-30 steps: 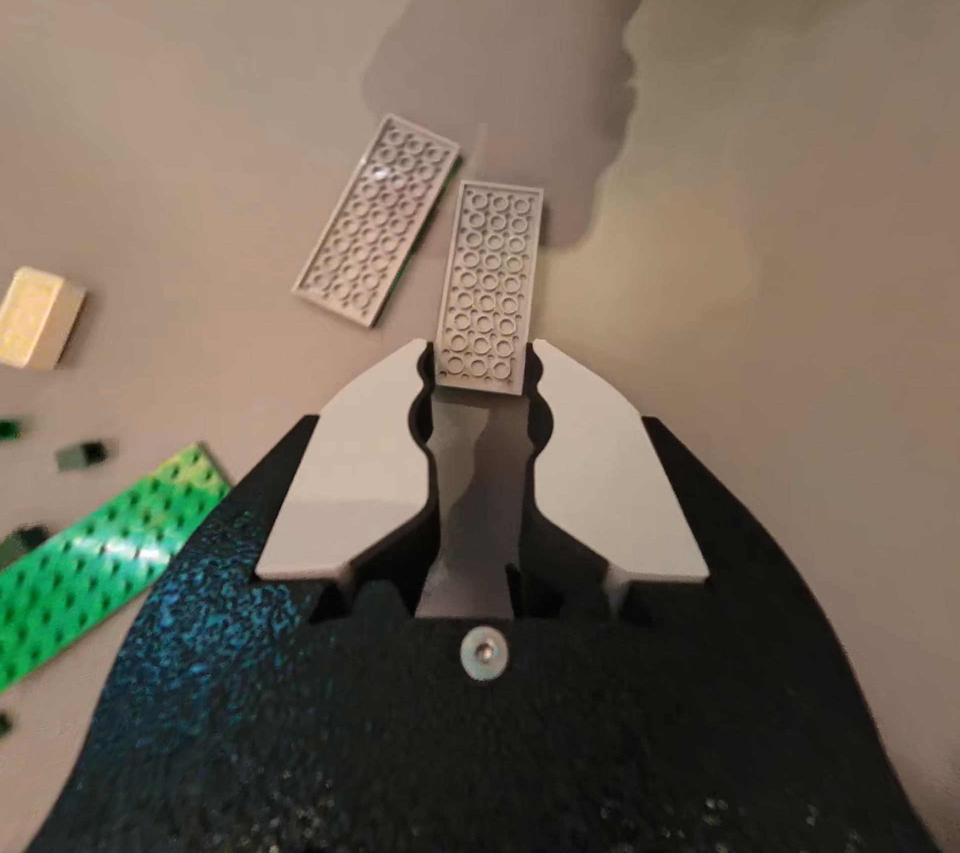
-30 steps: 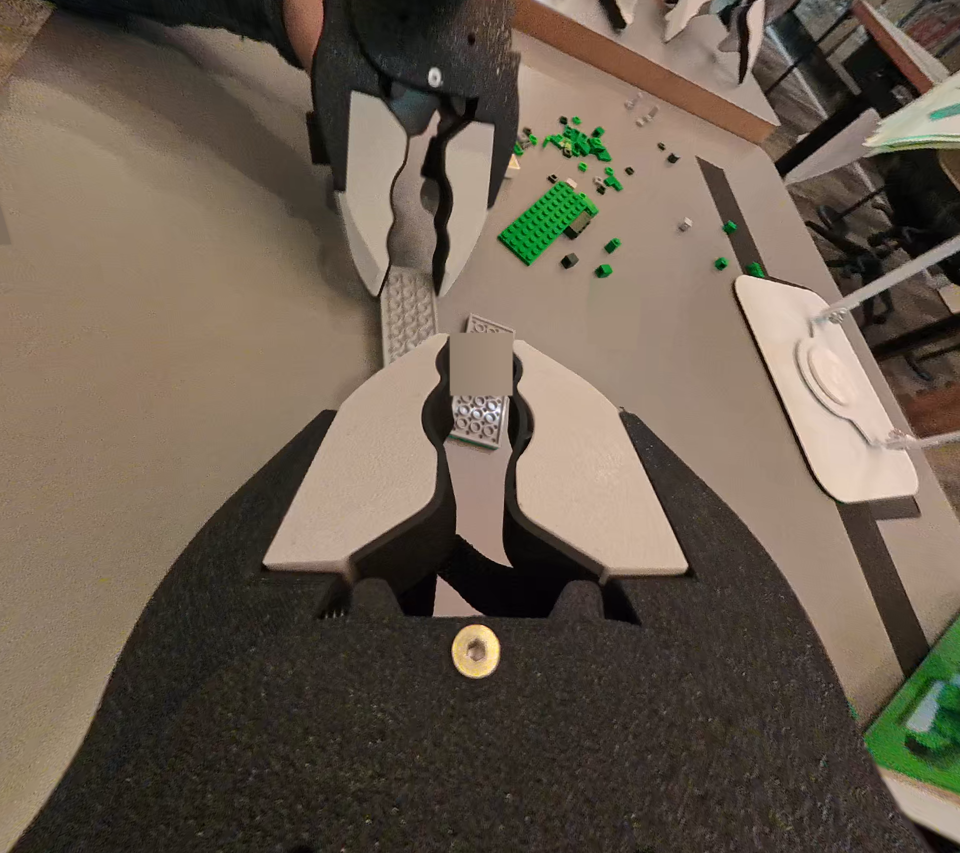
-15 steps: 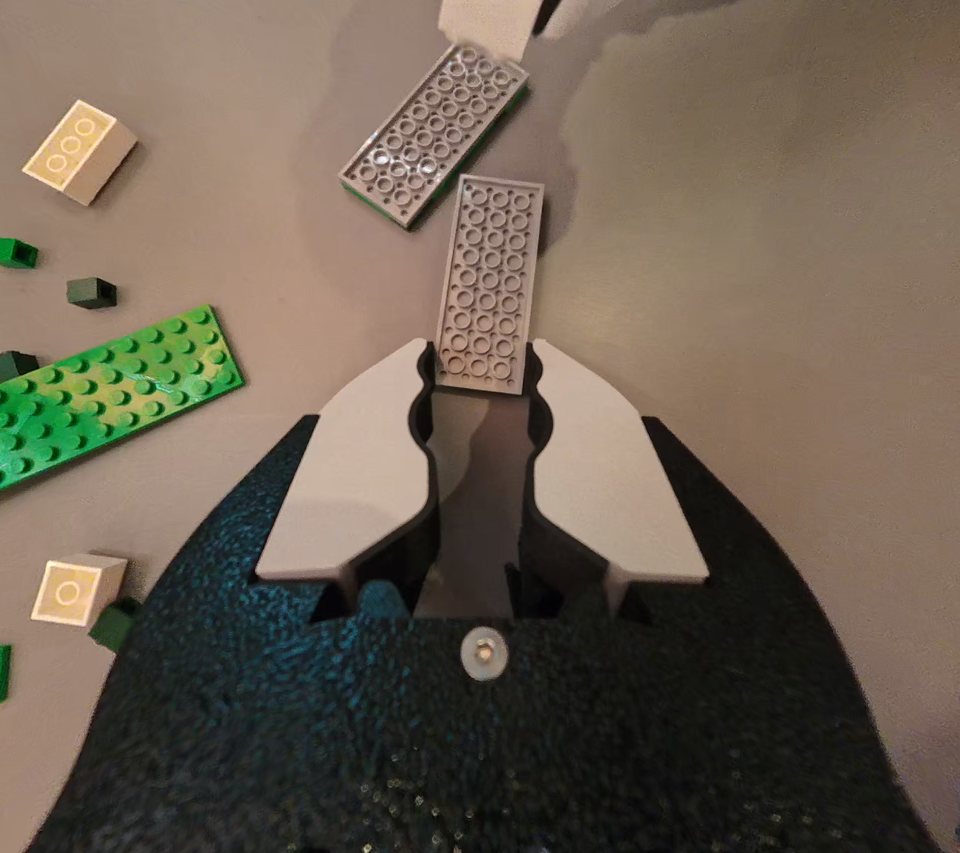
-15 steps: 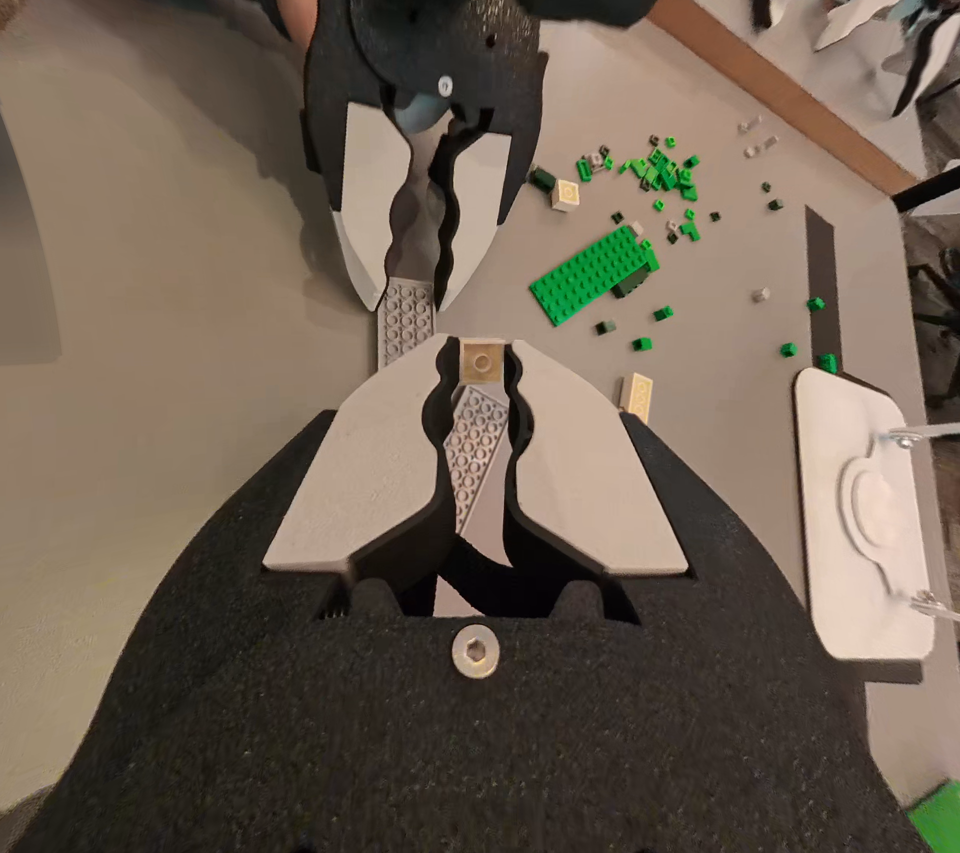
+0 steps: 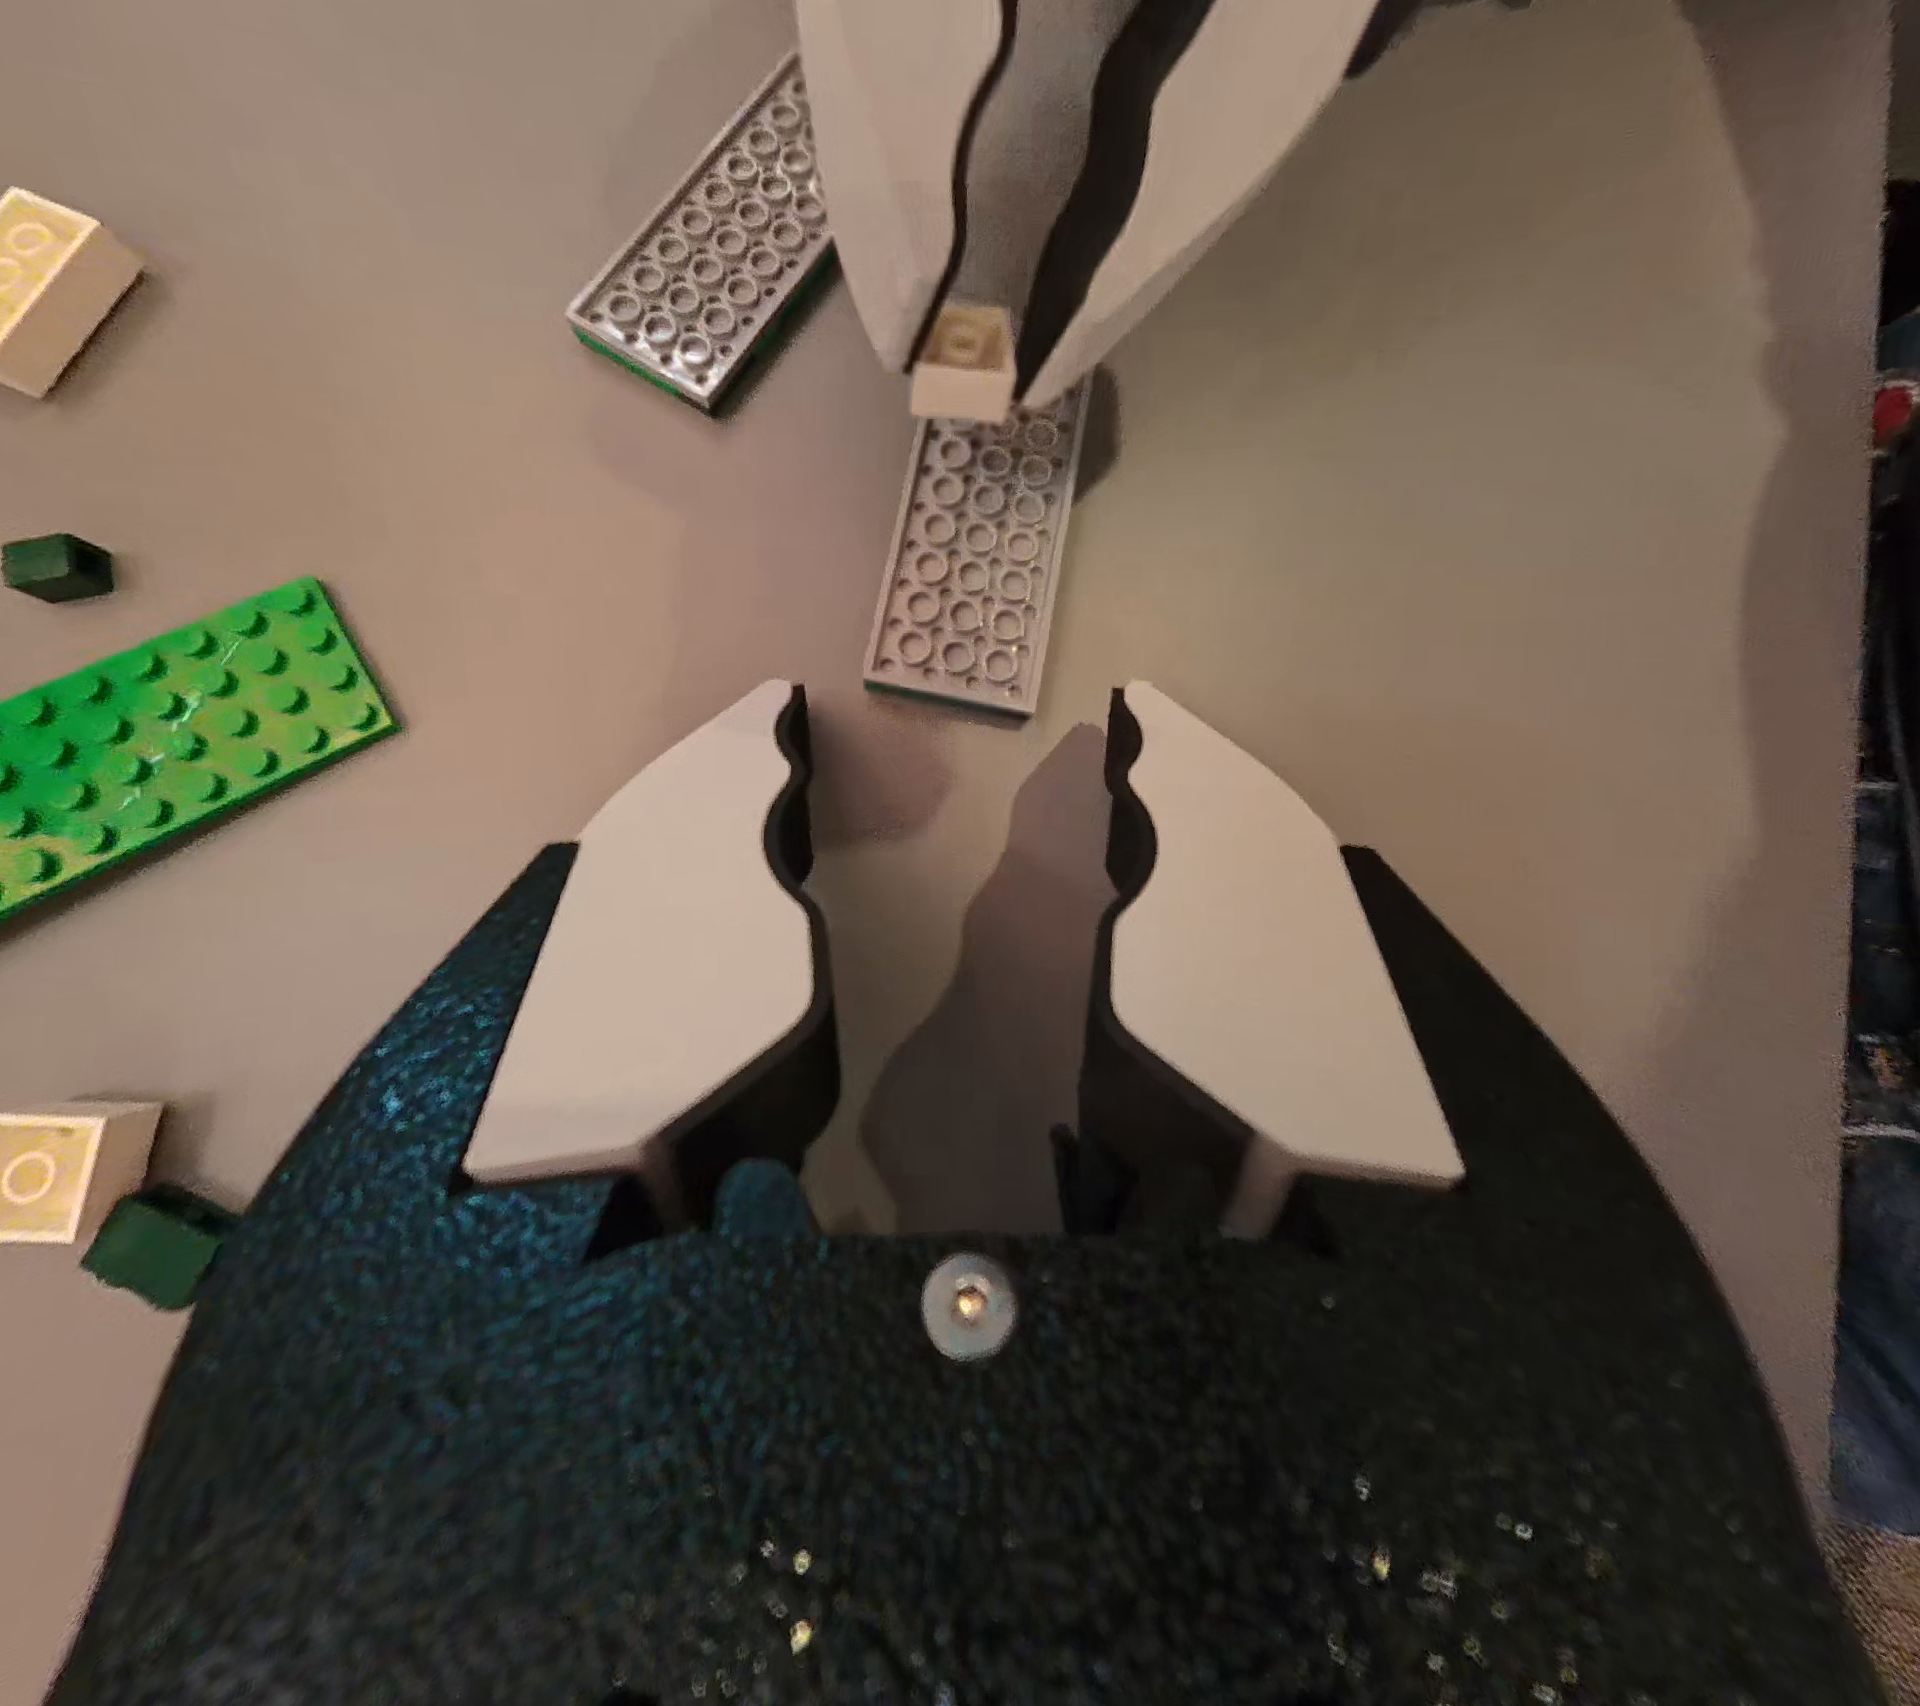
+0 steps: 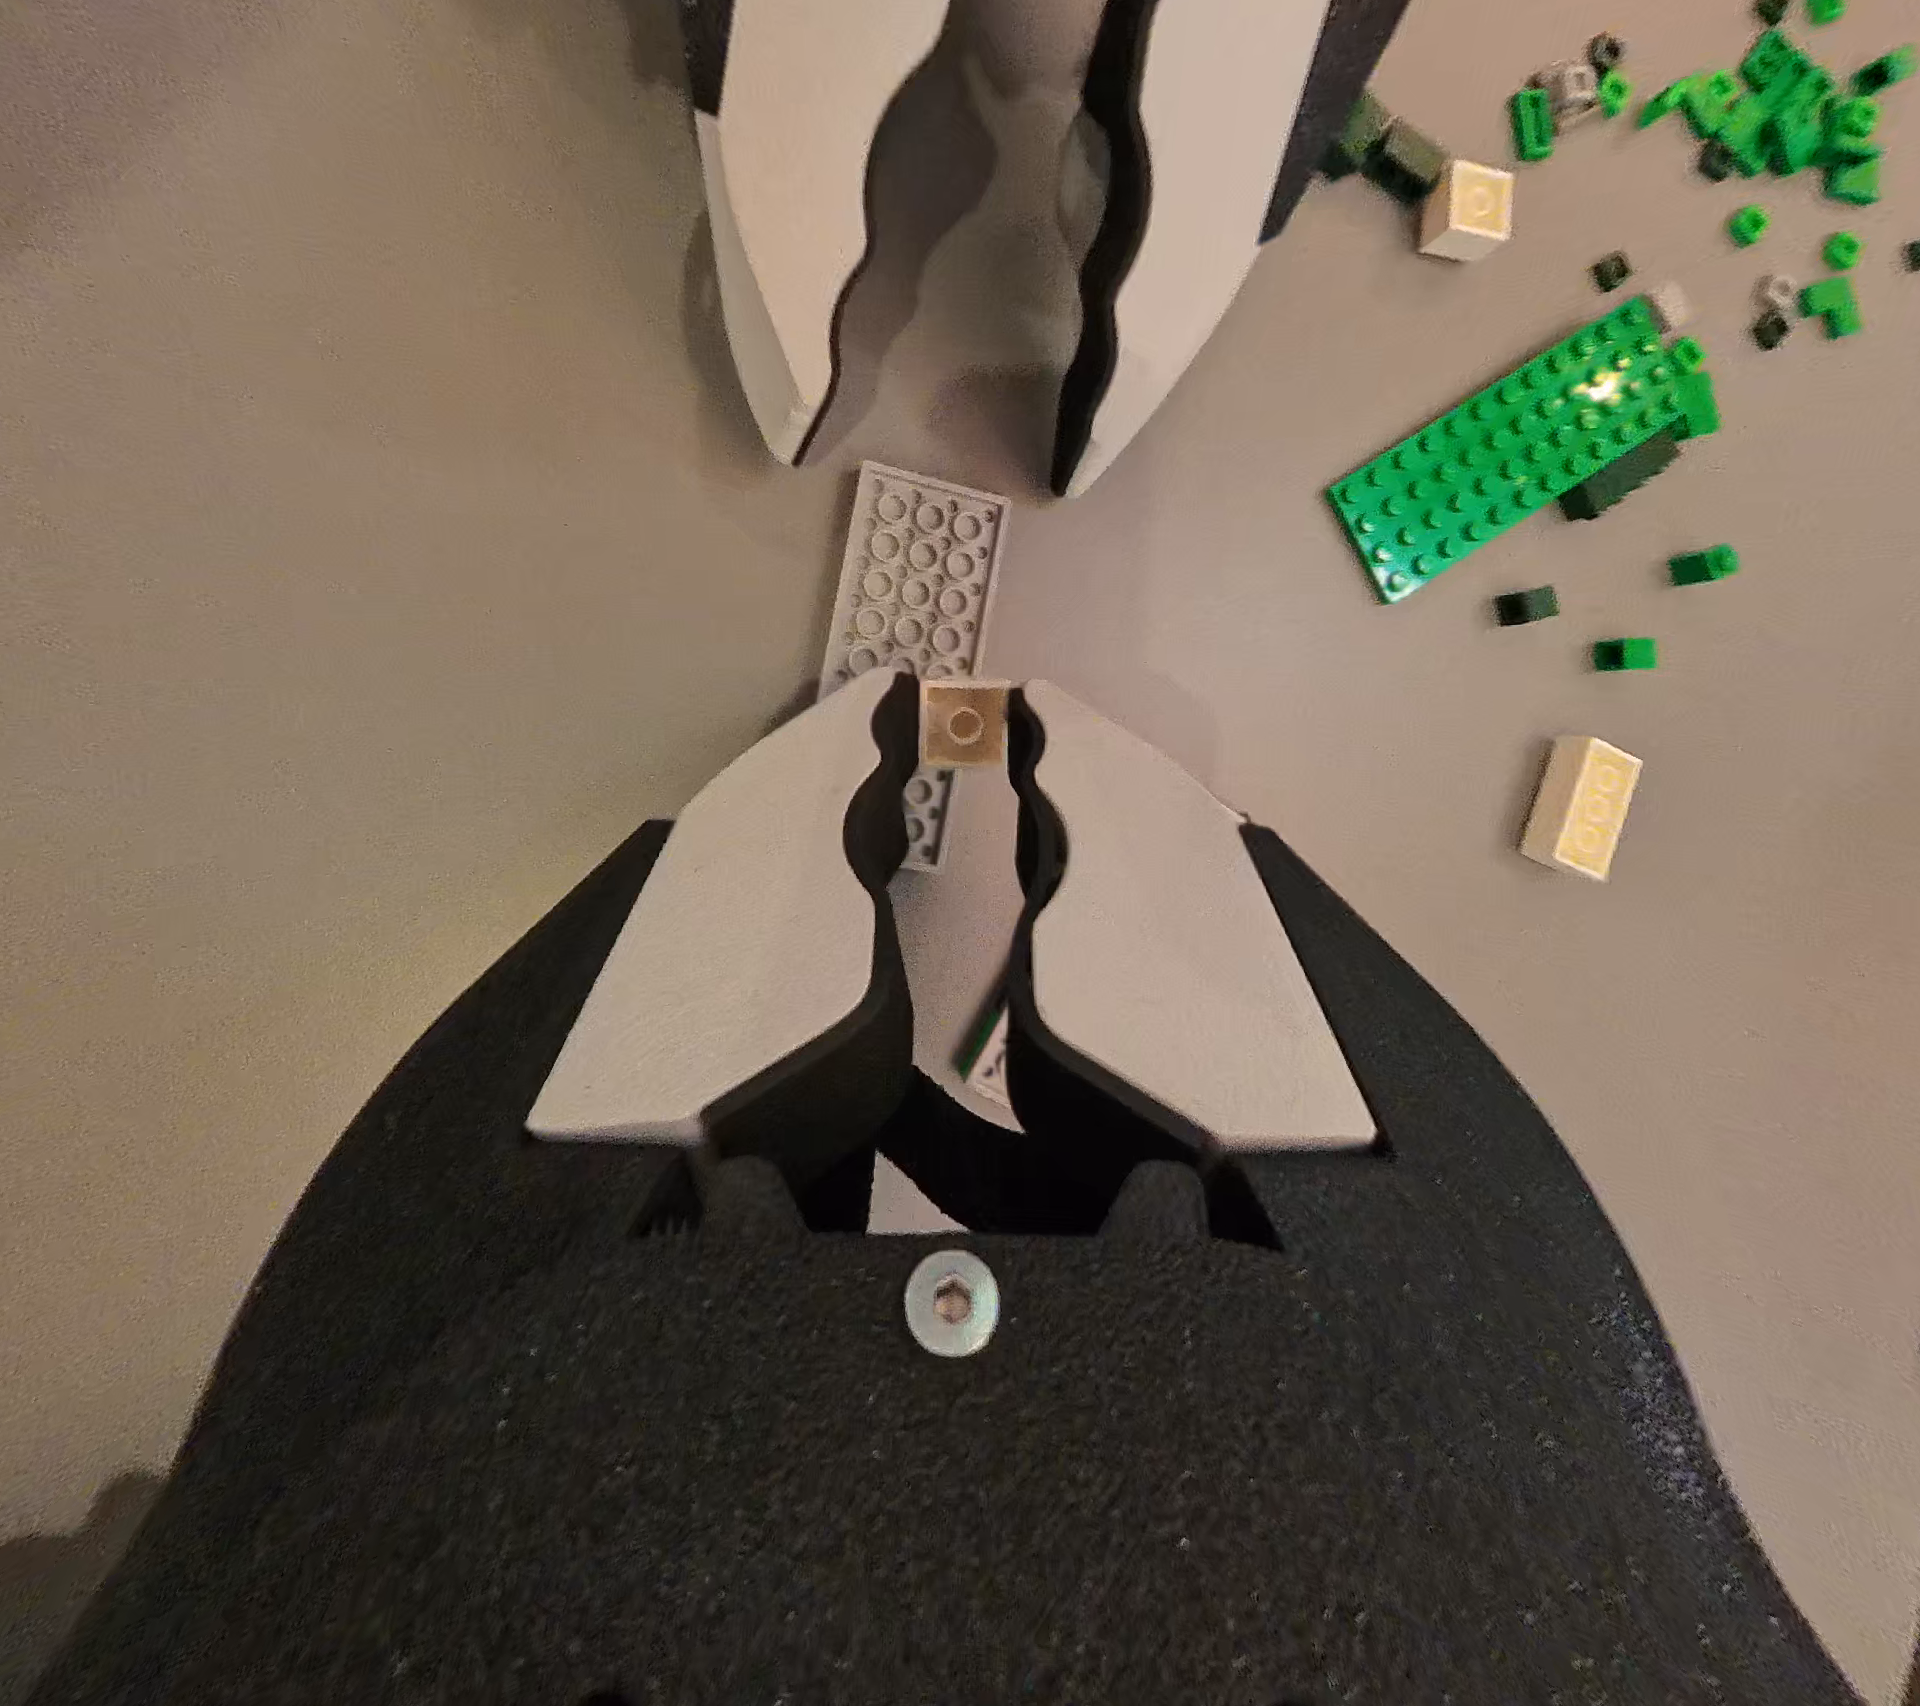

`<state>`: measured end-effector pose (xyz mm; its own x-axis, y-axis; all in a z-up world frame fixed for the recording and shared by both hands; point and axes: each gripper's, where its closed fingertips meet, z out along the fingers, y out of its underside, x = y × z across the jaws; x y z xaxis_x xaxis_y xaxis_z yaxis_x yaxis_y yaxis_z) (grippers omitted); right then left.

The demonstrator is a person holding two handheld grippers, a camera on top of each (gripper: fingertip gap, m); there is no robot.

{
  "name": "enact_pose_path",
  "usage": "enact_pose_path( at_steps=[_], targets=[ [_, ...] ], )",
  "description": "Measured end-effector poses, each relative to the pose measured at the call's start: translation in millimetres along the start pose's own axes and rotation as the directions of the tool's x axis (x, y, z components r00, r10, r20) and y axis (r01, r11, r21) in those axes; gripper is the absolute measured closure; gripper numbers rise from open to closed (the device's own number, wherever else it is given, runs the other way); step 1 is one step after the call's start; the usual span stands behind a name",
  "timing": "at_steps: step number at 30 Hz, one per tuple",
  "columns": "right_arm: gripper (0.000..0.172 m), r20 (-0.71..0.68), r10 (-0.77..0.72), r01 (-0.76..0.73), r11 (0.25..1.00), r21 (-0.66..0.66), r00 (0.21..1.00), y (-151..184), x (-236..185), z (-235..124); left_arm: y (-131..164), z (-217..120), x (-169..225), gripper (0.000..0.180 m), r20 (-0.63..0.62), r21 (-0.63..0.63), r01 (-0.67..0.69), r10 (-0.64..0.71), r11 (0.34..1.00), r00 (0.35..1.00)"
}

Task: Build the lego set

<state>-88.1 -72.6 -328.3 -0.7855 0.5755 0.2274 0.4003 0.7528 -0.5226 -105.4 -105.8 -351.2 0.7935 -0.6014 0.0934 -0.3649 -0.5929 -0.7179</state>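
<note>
Two hand-held grippers face each other over a plain grey-beige surface [image 5: 1455, 513].

The left gripper [image 5: 956, 700] has its fingers spread wide, with only bare surface between them. Just beyond its fingertips, and clear of both, a flat grey studded plate [image 5: 971, 555] lies on the surface with its long side running away from the fingers. A thin green edge shows under the plate's near end.

The right gripper [image 6: 964, 700] has its fingers nearly closed on a small cream-coloured brick [image 6: 964, 724], which sits at the very tips with both dark pads pressed against its sides. Seen from the left gripper's camera, this brick [image 5: 961, 373] sits at the far end of the grey plate; whether it touches the plate cannot be told.

To the left of the left fingers, farther off, a second grey plate [image 5: 717, 254] lies at an angle on a green layer. Nearer on that side lie a long bright green plate [image 5: 177, 731], a small dark green block [image 5: 57, 565] and two cream bricks [image 5: 52, 295].

To the right of the right fingers, the same green plate [image 6: 1517, 451] lies with a cream brick [image 6: 1579, 804] nearer the fingers, and a loose scatter of small green pieces [image 6: 1787, 108] beyond it.
</note>
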Motion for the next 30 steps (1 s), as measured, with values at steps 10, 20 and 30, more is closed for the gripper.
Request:
enact_pose_path(
  at_steps=[10,20,30],
  targets=[
    [0.156,0.003,0.063,-0.062,0.992,-0.109,0.998,9.8,-8.8,9.9,-5.3,13.0,2.8,0.135,-0.002,-0.025,-0.129,0.129,0.991,0.992],
    [0.156,-0.094,0.142,-0.153,0.982,-0.114,0.985,27.3,2.5,-5.8,-8.6,15.4,3.3,0.148,0.051,-0.002,-0.129,0.129,0.992,0.99],
    [0.156,-0.16,0.266,-0.292,0.942,-0.168,0.951,66.6,32.8,-13.2,-14.5,7.1,0.2,0.148,0.083,0.049,-0.145,0.14,0.988,0.987]
  ],
)
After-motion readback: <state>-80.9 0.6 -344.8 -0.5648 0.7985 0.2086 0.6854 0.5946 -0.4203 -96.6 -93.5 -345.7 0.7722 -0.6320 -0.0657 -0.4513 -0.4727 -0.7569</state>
